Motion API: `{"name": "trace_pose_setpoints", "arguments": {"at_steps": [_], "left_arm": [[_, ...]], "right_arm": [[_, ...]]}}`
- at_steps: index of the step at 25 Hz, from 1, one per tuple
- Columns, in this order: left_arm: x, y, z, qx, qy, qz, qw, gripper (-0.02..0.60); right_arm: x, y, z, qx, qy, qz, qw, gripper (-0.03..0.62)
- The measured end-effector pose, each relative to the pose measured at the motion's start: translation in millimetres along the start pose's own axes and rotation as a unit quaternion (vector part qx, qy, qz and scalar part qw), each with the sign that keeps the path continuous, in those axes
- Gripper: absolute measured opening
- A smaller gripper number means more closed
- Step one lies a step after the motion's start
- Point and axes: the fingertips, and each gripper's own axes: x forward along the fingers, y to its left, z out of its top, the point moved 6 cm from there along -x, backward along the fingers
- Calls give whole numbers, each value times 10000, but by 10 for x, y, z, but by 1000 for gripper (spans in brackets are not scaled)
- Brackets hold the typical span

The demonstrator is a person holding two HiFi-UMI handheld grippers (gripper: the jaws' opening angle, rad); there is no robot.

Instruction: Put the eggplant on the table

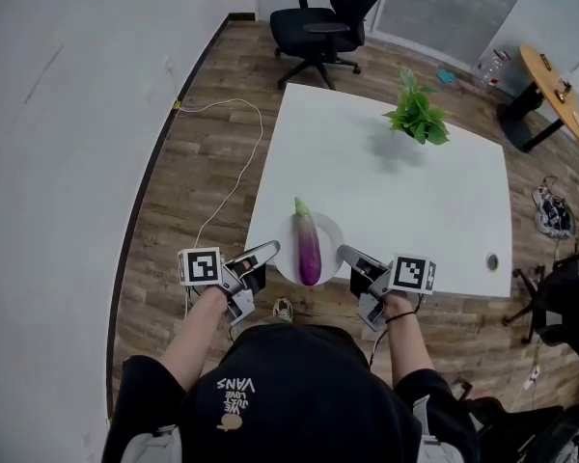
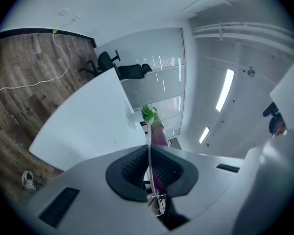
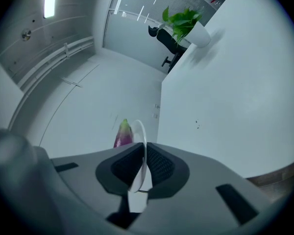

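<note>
Left tool (image 1: 268,252): my jaws pinch plate's (image 1: 331,231) left rim.
Right tool (image 1: 347,256): pinches right rim.
Eggplant (image 1: 309,244): on plate, at bench's (image 1: 415,191) near edge.
Potted plant (image 1: 417,116): far side, well apart.

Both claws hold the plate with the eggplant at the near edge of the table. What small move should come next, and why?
Probably ease the plate forward and down until it rests flat on the table. The left claw and right claw are shut on its opposite rims, the eggplant lies loose on it, and the plate seems to hang partly over the near edge.
</note>
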Motion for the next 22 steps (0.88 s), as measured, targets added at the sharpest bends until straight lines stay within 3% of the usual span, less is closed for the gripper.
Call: {"name": "trace_pose_setpoints", "arguments": {"at_steps": [8,12,22], "left_arm": [[89,147,273,-144,90,-44,9998,23],[195,266,434,3,101,50,9999,23],[461,388,791,-45,-93,70,9999,23]], "right_arm": [[224,-69,170,85,-47,-54,9999,35],[338,-134,363,-35,27,-108,9999,35],[590,-248,868,-175,177,-65,9997,34]]}}
